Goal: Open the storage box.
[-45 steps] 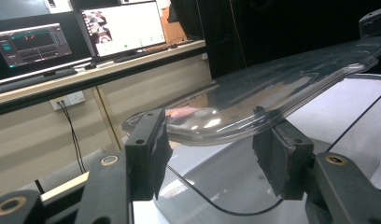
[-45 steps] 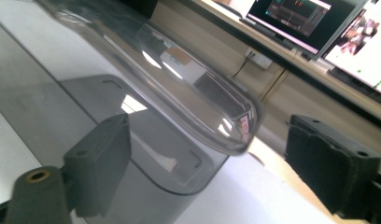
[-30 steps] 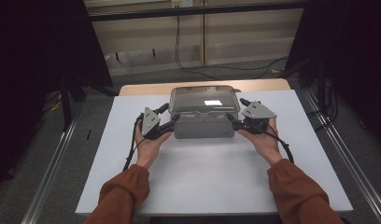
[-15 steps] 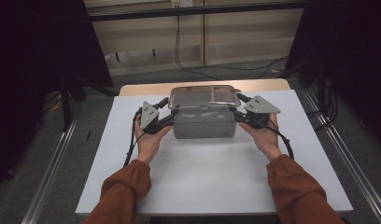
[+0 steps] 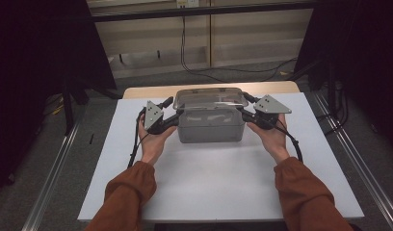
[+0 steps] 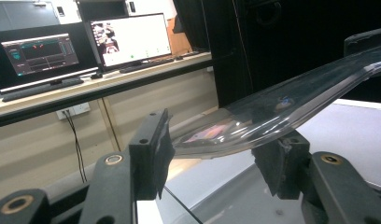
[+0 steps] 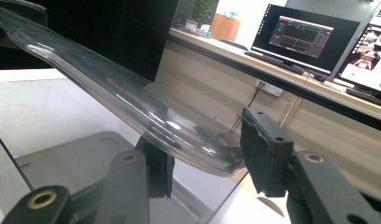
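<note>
1. Clear lid point(image 5: 210, 98) lifted slightly above grey box point(image 5: 211, 126), at far middle of white table point(image 5: 223, 183).
2. Left gripper point(image 5: 171, 109) at lid's left end; lid edge point(image 6: 254, 126) between jaws, pads point(image 6: 163, 149) near it, contact unclear.
3. Right gripper point(image 5: 246, 107) at lid's right end, jaws just closing around lid edge point(image 7: 179, 130); grip not certain.

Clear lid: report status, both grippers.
Left gripper and right gripper each clamp one lid end. Clear lid sits on grey box. Nothing in the way.
</note>
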The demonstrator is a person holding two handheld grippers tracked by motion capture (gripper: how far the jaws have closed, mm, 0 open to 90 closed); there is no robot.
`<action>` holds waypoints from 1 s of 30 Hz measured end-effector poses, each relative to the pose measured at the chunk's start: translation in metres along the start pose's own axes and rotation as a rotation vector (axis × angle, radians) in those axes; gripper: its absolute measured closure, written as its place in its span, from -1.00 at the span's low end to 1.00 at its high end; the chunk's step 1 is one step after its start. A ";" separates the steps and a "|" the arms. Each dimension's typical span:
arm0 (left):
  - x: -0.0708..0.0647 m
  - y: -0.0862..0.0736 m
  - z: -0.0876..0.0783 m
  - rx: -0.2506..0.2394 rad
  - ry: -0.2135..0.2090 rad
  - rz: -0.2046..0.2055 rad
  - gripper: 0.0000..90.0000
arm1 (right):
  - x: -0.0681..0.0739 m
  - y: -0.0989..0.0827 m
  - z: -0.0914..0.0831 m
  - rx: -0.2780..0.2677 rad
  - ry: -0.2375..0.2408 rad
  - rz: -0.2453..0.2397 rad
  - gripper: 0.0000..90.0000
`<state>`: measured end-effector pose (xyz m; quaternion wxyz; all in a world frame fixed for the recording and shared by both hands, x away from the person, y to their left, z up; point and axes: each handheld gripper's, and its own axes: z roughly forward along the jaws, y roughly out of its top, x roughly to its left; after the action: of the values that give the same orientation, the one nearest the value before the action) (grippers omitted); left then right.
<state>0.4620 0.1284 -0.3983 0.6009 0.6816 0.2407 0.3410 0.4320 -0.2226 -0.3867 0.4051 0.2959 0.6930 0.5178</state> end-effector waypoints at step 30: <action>0.012 0.013 0.015 -0.006 -0.010 0.008 0.31 | -0.014 0.012 0.010 -0.041 0.014 0.043 0.26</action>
<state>0.4799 0.1258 -0.3846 0.6028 0.6826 0.2338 0.3405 0.4471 -0.2260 -0.3727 0.3951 0.2988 0.6786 0.5422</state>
